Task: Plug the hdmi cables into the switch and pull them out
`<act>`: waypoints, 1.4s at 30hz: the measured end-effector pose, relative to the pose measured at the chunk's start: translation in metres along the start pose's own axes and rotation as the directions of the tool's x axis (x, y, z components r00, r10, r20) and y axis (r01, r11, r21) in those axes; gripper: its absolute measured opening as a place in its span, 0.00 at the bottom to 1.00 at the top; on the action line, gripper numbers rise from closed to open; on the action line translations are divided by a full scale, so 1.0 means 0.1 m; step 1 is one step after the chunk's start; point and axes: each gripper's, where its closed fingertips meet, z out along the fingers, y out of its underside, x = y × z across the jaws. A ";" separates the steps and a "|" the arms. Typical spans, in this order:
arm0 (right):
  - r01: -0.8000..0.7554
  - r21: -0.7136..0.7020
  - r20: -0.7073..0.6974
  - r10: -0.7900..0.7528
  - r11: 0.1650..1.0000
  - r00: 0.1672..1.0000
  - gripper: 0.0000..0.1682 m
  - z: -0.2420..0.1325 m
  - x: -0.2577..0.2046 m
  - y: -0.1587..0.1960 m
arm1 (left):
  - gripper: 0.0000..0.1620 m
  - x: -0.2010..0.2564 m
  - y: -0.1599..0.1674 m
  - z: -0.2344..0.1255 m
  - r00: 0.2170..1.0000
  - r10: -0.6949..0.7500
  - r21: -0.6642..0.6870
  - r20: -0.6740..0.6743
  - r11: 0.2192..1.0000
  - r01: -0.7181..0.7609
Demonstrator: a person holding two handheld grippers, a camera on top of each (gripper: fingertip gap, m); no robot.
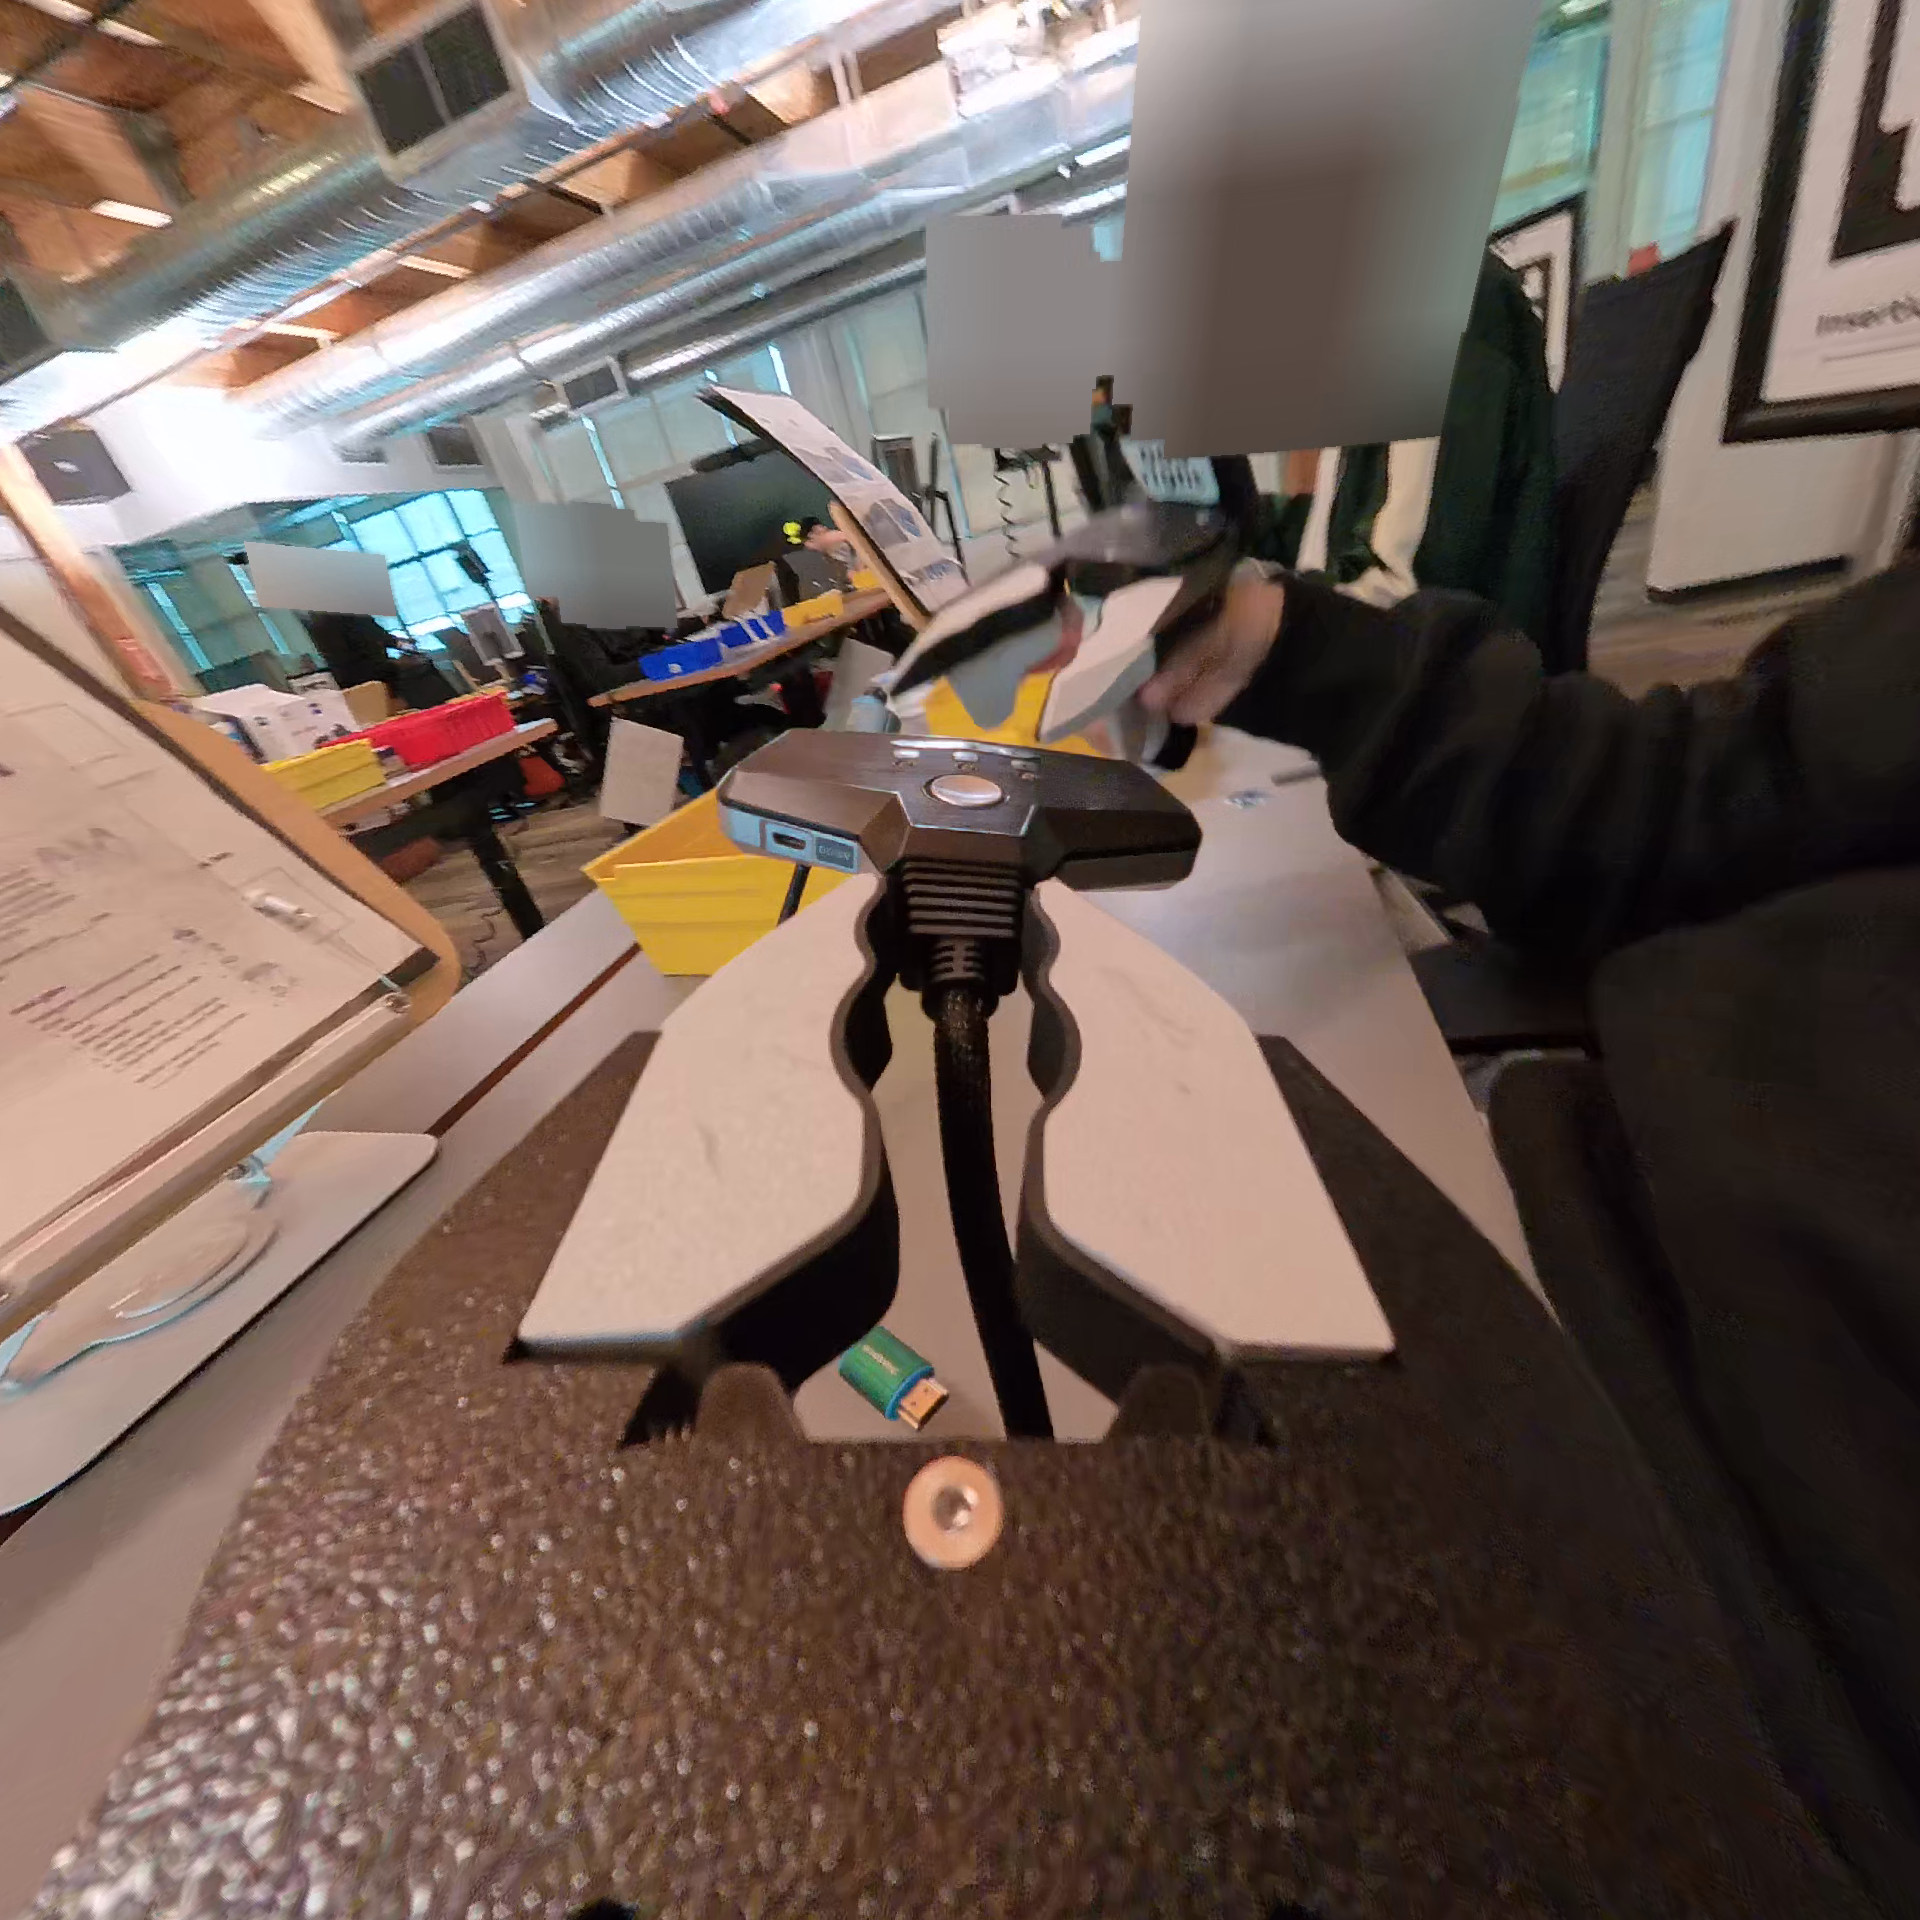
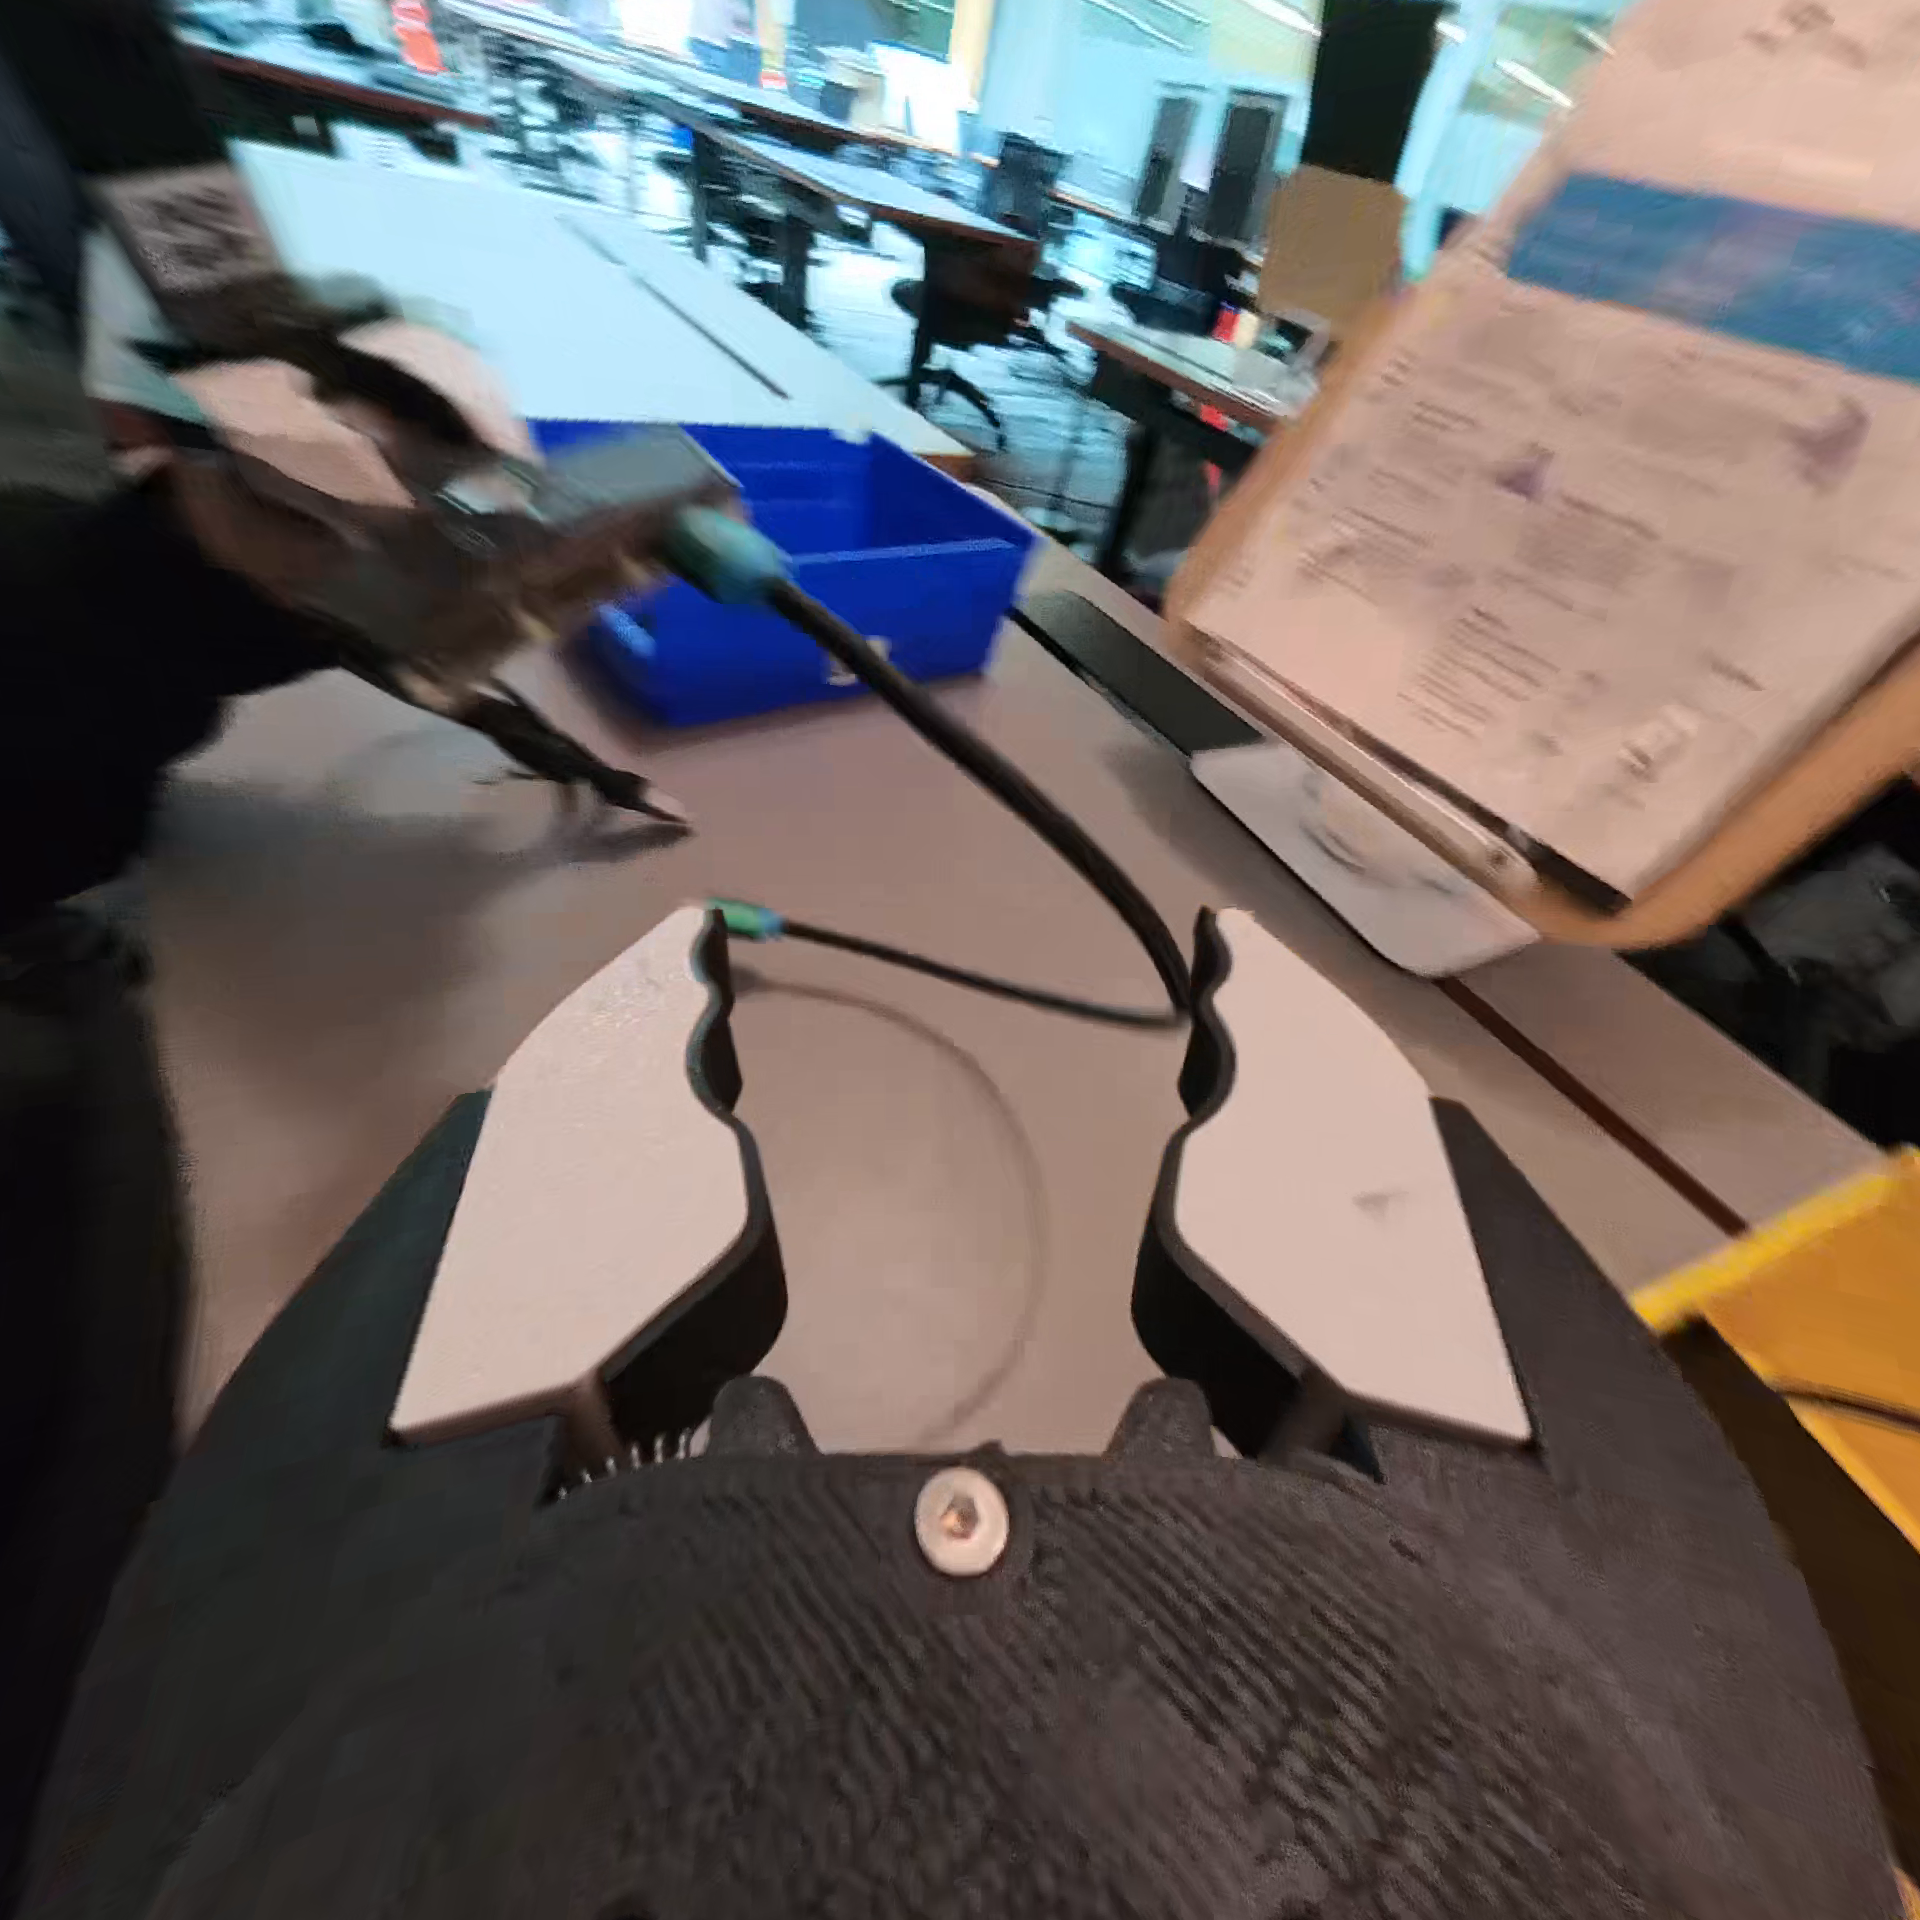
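Note:
My left gripper (image 1: pixel 956 904) is shut on the ribbed neck of the black HDMI switch (image 1: pixel 961 805), where its braided lead (image 1: pixel 971 1195) comes out, and holds it above the table. A loose green HDMI plug (image 1: pixel 896 1380) lies on the table under my fingers. My right gripper (image 2: pixel 956 925) is open and empty, low over the table. In the right wrist view the switch (image 2: pixel 613 478) is blurred, with a green-plugged cable (image 2: pixel 727 556) in its side. A second green plug (image 2: pixel 743 920) lies on the table by my left fingertip. The right gripper also shows in the left wrist view (image 1: pixel 1049 665).
A yellow bin (image 1: pixel 707 914) stands behind the switch and a blue bin (image 2: pixel 894 561) sits further along the grey table (image 2: pixel 883 810). A tilted document stand (image 1: pixel 208 935) is at the table's edge, also in the right wrist view (image 2: pixel 1558 520). A person's dark sleeve (image 1: pixel 1558 779) reaches across.

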 end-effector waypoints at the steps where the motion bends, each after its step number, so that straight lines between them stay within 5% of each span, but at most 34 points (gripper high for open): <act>1: 0.030 0.016 0.046 -0.031 0.999 0.998 0.48 0.05 -0.19 -0.10 | 0.13 0.05 0.04 0.02 1.000 0.007 -0.018 -0.029 1.000 -0.008; 3: 0.090 0.078 0.132 -0.100 0.993 0.986 0.41 0.16 -0.53 -0.24 | 0.14 0.14 0.10 0.05 0.996 0.014 -0.049 -0.086 0.999 -0.019; 7: 0.208 0.048 0.182 -0.214 0.977 0.960 0.42 0.32 -0.74 -0.24 | 0.14 0.27 0.11 0.06 0.984 -0.002 -0.051 -0.180 0.999 -0.007; 11: 0.136 0.136 0.237 -0.166 0.981 0.957 0.41 0.23 -0.80 -0.37 | 0.14 0.26 0.06 0.04 0.974 -0.078 -0.005 -0.214 0.997 0.079; 16: 0.097 0.225 0.123 -0.128 0.970 0.984 0.42 0.03 -0.61 -0.61 | 0.14 0.33 -0.06 0.04 0.947 -0.166 0.015 -0.276 0.984 0.177; 24: 0.142 0.093 0.284 -0.163 0.986 0.945 0.41 0.24 -0.87 -0.27 | 0.14 0.39 -0.09 0.05 0.946 -0.148 -0.028 -0.287 0.989 0.146; 26: 0.198 0.111 0.202 -0.217 0.974 0.955 0.32 0.32 -0.79 -0.27 | 0.14 0.37 -0.09 0.01 0.948 -0.126 -0.023 -0.292 0.992 0.125; 27: 0.193 0.118 0.212 -0.214 0.974 0.954 0.22 0.33 -0.81 -0.27 | 0.14 0.37 -0.10 0.00 0.946 -0.119 -0.010 -0.302 0.992 0.122; 31: 0.183 0.150 0.282 -0.220 0.972 0.934 0.15 0.33 -0.96 -0.29 | 0.14 0.38 -0.09 -0.02 0.933 -0.104 0.022 -0.345 0.993 0.119; 35: 0.150 0.181 0.299 -0.199 0.972 0.933 0.21 0.32 -1.03 -0.31 | 0.14 0.38 -0.07 0.02 0.927 -0.094 0.041 -0.364 0.992 0.117; 42: -0.007 0.217 0.301 -0.060 0.976 0.952 0.14 0.34 -0.93 -0.33 | 0.14 0.36 -0.05 0.09 0.924 -0.088 0.059 -0.372 0.991 0.118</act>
